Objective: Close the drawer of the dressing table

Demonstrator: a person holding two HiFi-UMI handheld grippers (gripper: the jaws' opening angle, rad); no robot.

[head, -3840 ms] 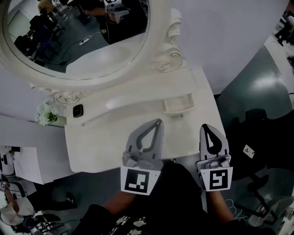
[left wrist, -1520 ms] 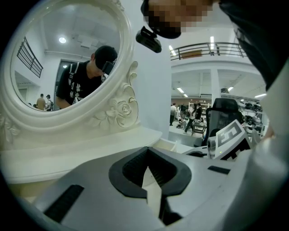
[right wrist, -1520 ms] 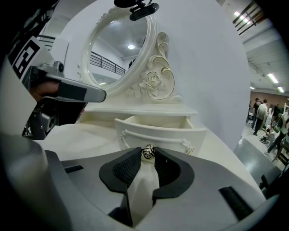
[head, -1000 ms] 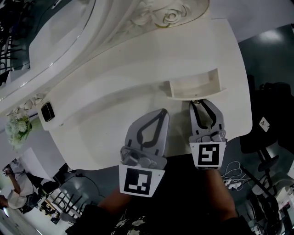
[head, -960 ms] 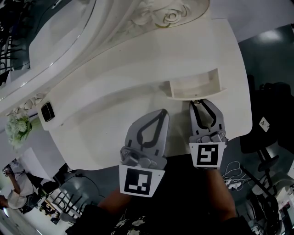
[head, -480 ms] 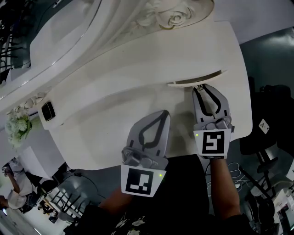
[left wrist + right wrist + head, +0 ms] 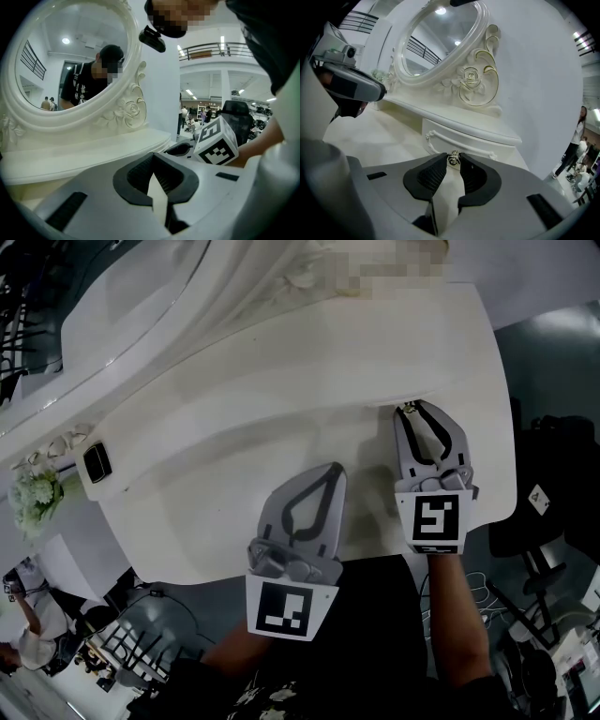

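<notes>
Broadly, the dressing table [image 7: 234,456] has a bare top out to its curved front edge, and open floor [image 7: 553,352] lies past its right end. Its drawer [image 7: 461,140] sits flush in its front. The left gripper [image 7: 333,468] is over the tabletop, jaws together and empty. The right gripper [image 7: 415,409] is clamped on the drawer's knob [image 7: 453,159], which only the right gripper view shows clearly.

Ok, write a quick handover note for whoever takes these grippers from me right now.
Left gripper: shut, empty, hovering over the dressing table.
Right gripper: shut on the drawer knob.
Drawer: its front looks fully in, with no gap showing.
Done: the drawer appears closed.
Left to do: open the right jaws and back off the knob.
</notes>
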